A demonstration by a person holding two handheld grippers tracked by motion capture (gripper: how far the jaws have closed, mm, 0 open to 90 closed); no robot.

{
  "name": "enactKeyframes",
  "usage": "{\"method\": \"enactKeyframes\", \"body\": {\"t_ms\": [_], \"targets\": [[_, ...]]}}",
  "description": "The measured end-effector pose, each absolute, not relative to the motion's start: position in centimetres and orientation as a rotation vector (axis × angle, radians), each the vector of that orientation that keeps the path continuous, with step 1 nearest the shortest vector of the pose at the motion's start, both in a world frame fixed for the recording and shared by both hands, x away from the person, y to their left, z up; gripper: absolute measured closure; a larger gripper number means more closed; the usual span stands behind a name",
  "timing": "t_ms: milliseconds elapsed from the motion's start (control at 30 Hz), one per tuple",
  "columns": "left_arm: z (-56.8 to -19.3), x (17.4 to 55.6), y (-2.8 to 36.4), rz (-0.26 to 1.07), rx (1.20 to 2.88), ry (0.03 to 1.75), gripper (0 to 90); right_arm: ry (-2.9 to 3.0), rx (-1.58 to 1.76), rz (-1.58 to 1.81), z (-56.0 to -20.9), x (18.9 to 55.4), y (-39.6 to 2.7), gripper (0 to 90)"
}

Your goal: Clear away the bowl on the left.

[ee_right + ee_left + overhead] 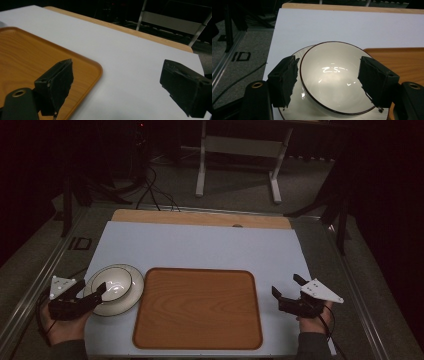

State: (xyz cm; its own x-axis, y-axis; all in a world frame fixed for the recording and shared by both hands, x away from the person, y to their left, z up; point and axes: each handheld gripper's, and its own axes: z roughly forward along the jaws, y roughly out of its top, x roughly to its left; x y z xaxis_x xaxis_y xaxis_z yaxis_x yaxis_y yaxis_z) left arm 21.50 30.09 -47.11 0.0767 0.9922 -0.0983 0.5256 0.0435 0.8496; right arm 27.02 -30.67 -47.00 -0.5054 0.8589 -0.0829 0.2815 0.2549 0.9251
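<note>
The white bowl point(111, 284) with its thin dark rim sits on a white plate point(131, 298), and both rest on the pale sheet covering the desk point(200, 245), just to the left of the wooden tray point(197, 309). The left gripper point(96, 289) hovers at the bowl's near-left side with its fingers point(284, 80) spread wide. In the left gripper view they stand on either side of the bowl point(334, 77) without pressing on it, and the plate point(298, 53) shows behind its left edge.

The step in hand looks like taking hold of the bowl. To do it well, one finger should probably go inside the rim and the other outside, pinching the wall rather than spanning the full width, since the glossy curved surface could slip. Closing slowly, and lifting straight up, would help keep the plate from dragging along.

The right gripper point(286, 288) waits right of the tray, fingers point(56, 82) apart and holding nothing. In the right gripper view the tray point(30, 57) corner lies beside its own left finger.

The only readable writing is "ID", painted on the floor point(240, 57) to the left of the desk. The bowl and plate carry no visible mark.
</note>
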Motion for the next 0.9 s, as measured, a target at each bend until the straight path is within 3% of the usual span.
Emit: {"method": "enactKeyframes", "body": {"t_ms": [900], "targets": [[-47.6, 23.9, 30.8, 0.725, 1.595, 1.584, 35.4, 1.876, 1.017, 1.229, -46.5, 26.8, -31.0, 11.2]]}}
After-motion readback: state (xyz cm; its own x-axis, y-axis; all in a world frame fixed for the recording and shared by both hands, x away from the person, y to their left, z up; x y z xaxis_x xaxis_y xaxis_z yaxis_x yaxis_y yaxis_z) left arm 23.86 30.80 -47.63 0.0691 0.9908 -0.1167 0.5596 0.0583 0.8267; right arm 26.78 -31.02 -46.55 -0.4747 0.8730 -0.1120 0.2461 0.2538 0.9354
